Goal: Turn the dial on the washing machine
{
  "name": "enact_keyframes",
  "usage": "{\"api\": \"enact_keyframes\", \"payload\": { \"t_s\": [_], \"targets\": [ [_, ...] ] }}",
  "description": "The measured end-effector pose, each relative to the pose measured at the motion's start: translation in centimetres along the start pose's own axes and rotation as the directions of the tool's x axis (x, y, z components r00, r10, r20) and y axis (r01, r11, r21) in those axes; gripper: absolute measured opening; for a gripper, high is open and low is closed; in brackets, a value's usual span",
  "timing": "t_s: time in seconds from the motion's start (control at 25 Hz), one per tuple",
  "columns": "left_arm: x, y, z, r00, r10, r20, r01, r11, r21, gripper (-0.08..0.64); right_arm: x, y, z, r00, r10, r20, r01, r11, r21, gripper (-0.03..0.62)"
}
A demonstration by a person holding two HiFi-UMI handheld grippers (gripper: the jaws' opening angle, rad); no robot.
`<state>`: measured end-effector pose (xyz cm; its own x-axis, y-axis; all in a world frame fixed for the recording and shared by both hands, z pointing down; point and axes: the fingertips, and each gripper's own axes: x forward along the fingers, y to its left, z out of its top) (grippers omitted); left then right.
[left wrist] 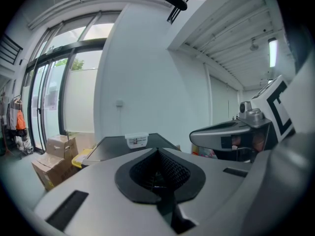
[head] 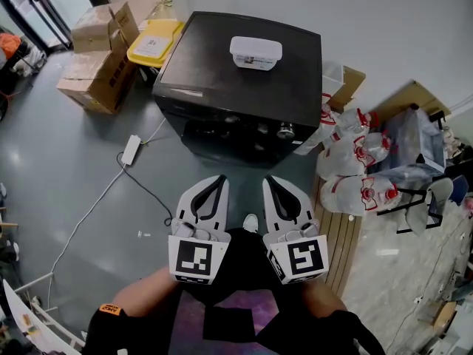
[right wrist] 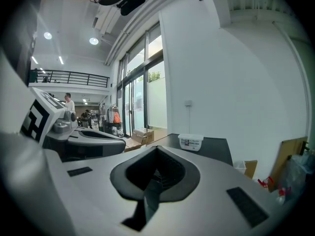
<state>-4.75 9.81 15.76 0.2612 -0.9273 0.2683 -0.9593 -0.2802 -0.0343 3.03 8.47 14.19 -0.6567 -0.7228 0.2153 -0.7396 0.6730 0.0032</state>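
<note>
A black washing machine (head: 244, 87) stands ahead of me in the head view, with a silver dial (head: 286, 131) on its front panel toward the right. Both grippers hang side by side in front of the person, well short of the machine. My left gripper (head: 220, 179) is shut with nothing in it. My right gripper (head: 269, 180) is shut and empty too. In the left gripper view the closed tips (left wrist: 157, 150) point over the machine's top (left wrist: 115, 146); the right gripper view shows the same top (right wrist: 216, 149) beyond its closed tips (right wrist: 156, 148).
A white lidded tub (head: 256, 52) sits on the machine's top. Cardboard boxes (head: 100, 58) and a yellow bin (head: 155, 41) stand at its left. Bagged items (head: 362, 172) and a wooden pallet (head: 340, 235) lie at its right. A power strip (head: 131, 149) with its cable lies on the floor.
</note>
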Motion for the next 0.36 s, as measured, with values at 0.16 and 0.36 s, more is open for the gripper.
{"api": "enact_keyframes", "payload": {
  "t_s": [0.16, 0.36],
  "targets": [
    [0.12, 0.03, 0.03, 1.000, 0.005, 0.005, -0.005, 1.000, 0.009, 0.014, -0.05, -0.06, -0.06, 1.000, 0.004, 0.001, -0.004, 1.000, 0.000, 0.012],
    [0.33, 0.03, 0.17, 1.000, 0.014, 0.011, -0.014, 1.000, 0.016, 0.014, -0.07, -0.31, 0.02, 1.000, 0.010, 0.005, -0.010, 1.000, -0.004, 0.012]
  ]
}}
